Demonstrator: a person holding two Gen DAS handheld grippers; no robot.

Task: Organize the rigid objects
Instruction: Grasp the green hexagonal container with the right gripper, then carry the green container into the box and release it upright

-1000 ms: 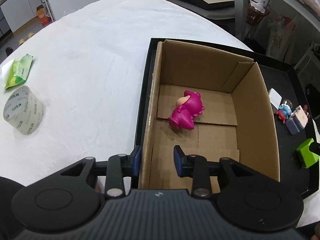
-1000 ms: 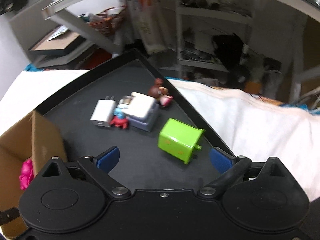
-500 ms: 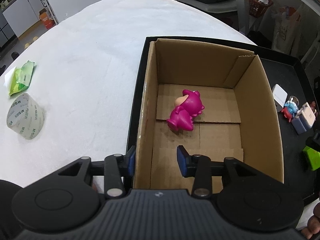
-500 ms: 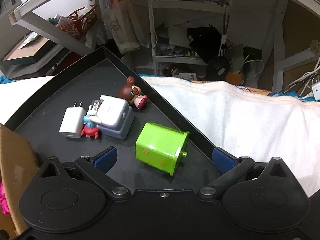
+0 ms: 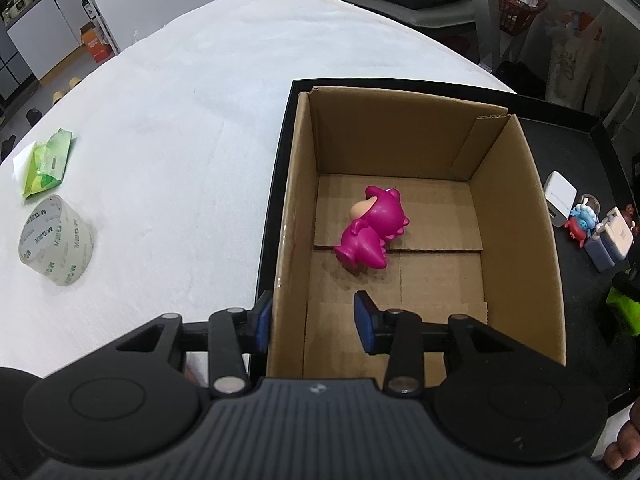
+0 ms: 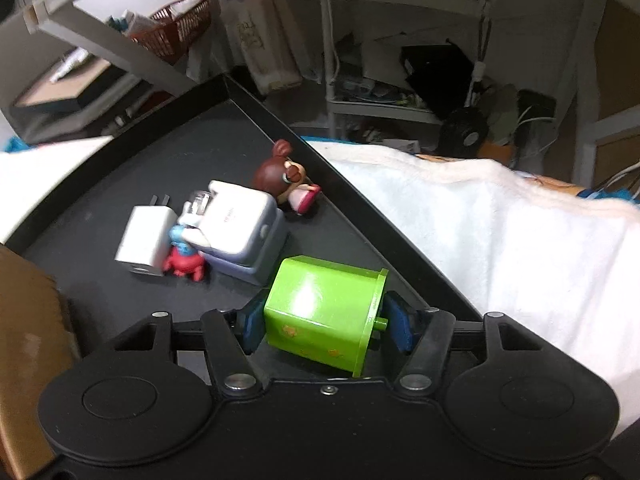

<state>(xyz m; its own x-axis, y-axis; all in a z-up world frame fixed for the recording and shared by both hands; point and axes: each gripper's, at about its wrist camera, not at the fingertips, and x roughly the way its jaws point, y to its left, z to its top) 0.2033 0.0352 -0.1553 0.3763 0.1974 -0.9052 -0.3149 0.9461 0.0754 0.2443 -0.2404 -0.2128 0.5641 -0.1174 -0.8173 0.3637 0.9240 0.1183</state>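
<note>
Left gripper straddles the near left wall of the open brown corrugated cardboard box, jaws part spread, not pinching it. A glossy magenta plastic dinosaur figure lies on the box floor. Right gripper has just been closing around the lime-green hard-plastic cube-shaped block on the black tray; pads appear to press its flat sides. Probably light, stiff, slick: hold mid-face, clear of the peg.
</note>
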